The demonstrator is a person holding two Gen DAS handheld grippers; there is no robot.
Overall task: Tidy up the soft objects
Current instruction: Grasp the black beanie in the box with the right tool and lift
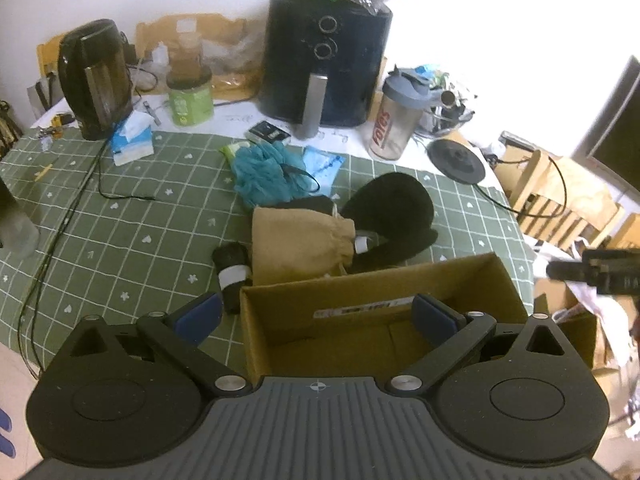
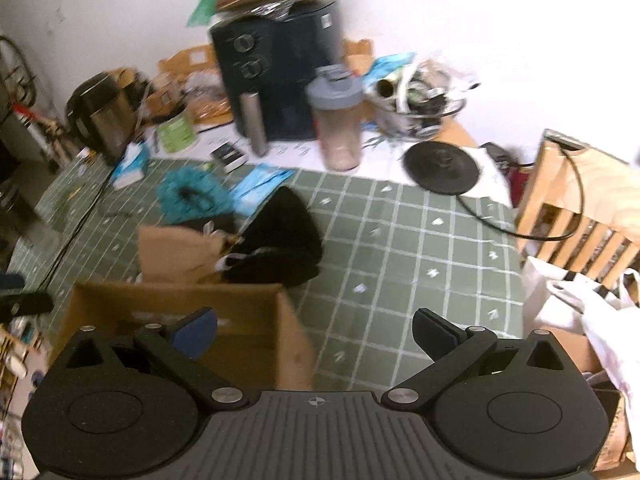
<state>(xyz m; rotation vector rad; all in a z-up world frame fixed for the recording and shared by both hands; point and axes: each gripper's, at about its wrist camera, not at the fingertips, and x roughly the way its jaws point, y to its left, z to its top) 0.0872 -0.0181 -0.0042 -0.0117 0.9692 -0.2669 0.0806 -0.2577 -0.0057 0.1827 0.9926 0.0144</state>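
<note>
Cluttered bench (image 1: 120,216) with green check cloth; soft items piled just behind the open box (image 1: 372,304), likely staged for packing: tan pouch (image 1: 300,240), black hat (image 1: 392,204), teal puff (image 1: 264,172), black roll (image 1: 232,272). Left tool (image 1: 316,312) spread wide, empty, over the box. Right tool (image 2: 316,328) also wide, empty, at the box's right edge.
</note>
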